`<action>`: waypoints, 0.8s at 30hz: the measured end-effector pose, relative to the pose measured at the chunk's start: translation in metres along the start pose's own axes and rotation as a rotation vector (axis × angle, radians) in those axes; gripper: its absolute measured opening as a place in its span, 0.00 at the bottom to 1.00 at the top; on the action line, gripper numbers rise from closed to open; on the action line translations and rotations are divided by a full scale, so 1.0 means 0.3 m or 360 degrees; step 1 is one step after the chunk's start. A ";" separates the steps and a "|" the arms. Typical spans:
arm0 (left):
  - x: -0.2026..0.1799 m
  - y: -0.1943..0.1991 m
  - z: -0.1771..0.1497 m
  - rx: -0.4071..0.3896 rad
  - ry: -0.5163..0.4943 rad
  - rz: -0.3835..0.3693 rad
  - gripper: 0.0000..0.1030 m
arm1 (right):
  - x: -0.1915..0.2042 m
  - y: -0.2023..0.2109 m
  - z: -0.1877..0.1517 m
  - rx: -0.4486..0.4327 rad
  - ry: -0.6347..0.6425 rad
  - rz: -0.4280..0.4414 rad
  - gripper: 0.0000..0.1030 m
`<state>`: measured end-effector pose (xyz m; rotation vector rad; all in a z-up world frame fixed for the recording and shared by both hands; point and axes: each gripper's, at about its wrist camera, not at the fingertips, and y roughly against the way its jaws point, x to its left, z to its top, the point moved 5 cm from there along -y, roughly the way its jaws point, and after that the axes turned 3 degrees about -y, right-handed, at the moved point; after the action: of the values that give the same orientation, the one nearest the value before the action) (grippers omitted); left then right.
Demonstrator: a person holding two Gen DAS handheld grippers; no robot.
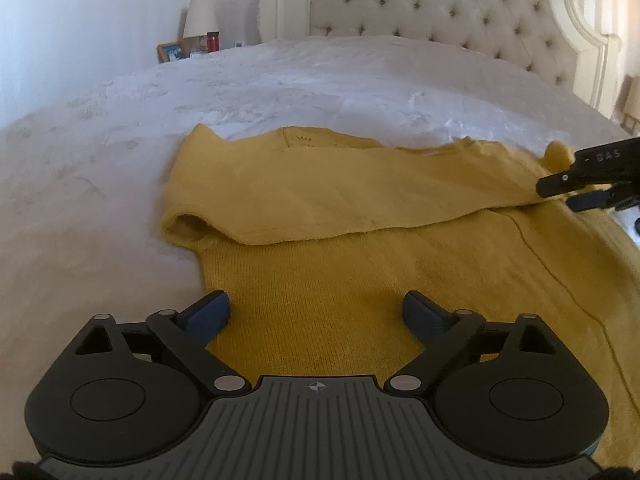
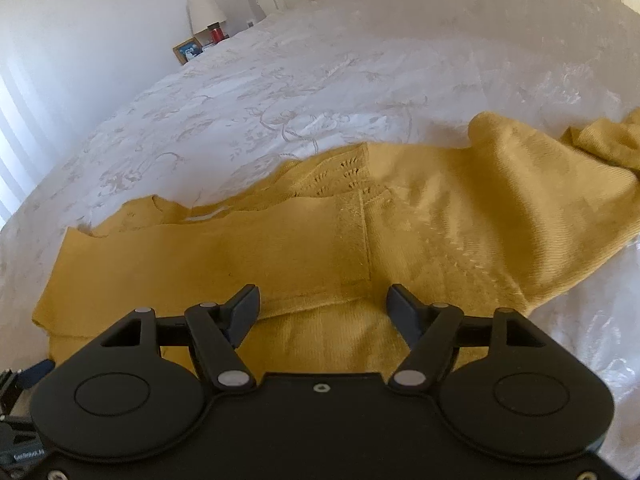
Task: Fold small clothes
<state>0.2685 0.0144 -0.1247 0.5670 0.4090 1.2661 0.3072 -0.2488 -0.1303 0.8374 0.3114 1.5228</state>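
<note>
A mustard-yellow knit sweater [image 1: 340,240] lies flat on the white bedspread [image 1: 280,80], with one sleeve folded across its body. My left gripper [image 1: 316,312] is open and empty, low over the sweater's near part. My right gripper [image 2: 322,306] is open and empty, over the edge of the folded sleeve; it also shows in the left wrist view [image 1: 560,192] at the right edge. In the right wrist view the sweater [image 2: 280,248] spreads across the frame, and its other sleeve [image 2: 540,184] trails off to the right.
A tufted headboard [image 1: 440,4] stands at the far end of the bed. A bedside table at the far left holds a lamp [image 1: 200,16], a red bottle [image 1: 213,42] and a picture frame [image 1: 172,52]. A white wall is on the left.
</note>
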 end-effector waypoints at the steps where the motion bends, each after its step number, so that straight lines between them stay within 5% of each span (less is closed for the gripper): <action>1: 0.003 0.000 -0.004 -0.0002 0.0014 -0.0011 0.93 | 0.003 -0.006 0.004 -0.0002 -0.0007 0.0000 0.70; 3: 0.007 -0.002 -0.010 -0.0006 0.0021 -0.0019 0.93 | 0.011 -0.017 0.011 -0.0005 -0.0005 -0.0006 0.57; 4: 0.005 -0.003 -0.012 -0.0008 0.0018 -0.0018 0.93 | 0.017 -0.021 0.015 -0.0004 0.0005 -0.0007 0.38; 6: 0.002 -0.002 -0.013 -0.0008 0.0011 -0.0014 0.94 | 0.031 -0.027 0.025 0.0011 0.0019 0.0039 0.17; 13: 0.002 0.005 -0.005 -0.0008 0.0004 0.0003 0.92 | 0.071 0.115 0.094 -0.0201 0.0254 -0.0048 0.14; 24: 0.075 -0.013 0.096 -0.0022 -0.0080 0.0337 0.92 | 0.037 0.096 0.123 -0.0187 0.0364 -0.0173 0.14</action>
<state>0.2942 0.0303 -0.1038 0.6418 0.3039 1.4533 0.3110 -0.2533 -0.0826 0.5460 0.4238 1.5212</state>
